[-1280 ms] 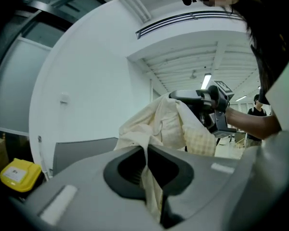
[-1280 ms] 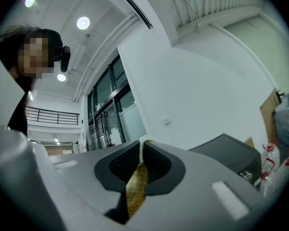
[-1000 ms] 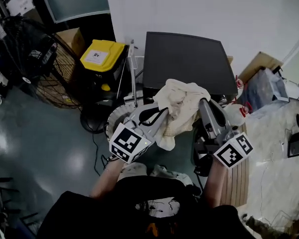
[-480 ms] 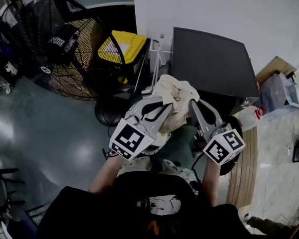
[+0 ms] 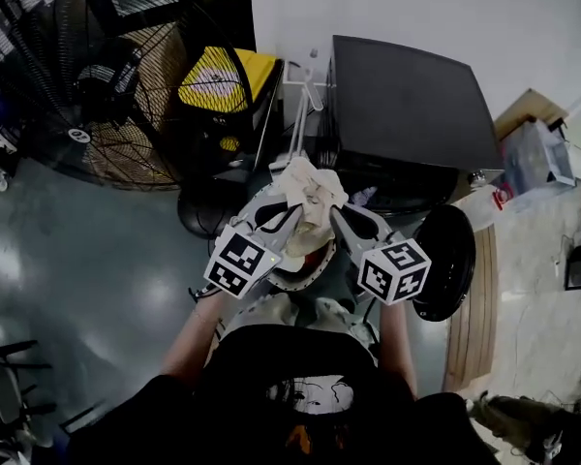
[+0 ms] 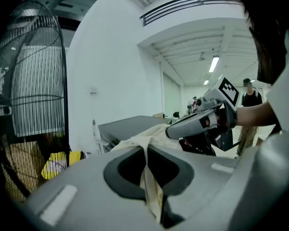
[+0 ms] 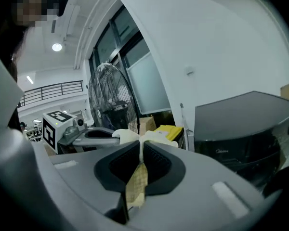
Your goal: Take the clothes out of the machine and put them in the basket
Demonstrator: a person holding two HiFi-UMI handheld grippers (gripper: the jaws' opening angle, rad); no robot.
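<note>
Over the dark floor [image 5: 97, 289] just this side of the machine [image 5: 407, 105], the left gripper [image 5: 279, 211] and right gripper [image 5: 341, 216] each clamp tight on the cream cloth [image 5: 308, 187], holding it above the basket [image 5: 295, 281], seemingly ready to drop it in.

**Three Cameras, One Shared Bundle**

The head view looks steeply down from above the person onto both grippers, the fan [image 5: 87, 76] and the dark machine [image 5: 407, 105]. The left gripper view rides close behind its own jaws and faces nearly level toward the right gripper [image 6: 171, 130]. The right gripper view faces across toward the left gripper [image 7: 113, 134]. All three views share the cream cloth [image 5: 310, 194], the fan and the machine.
</note>
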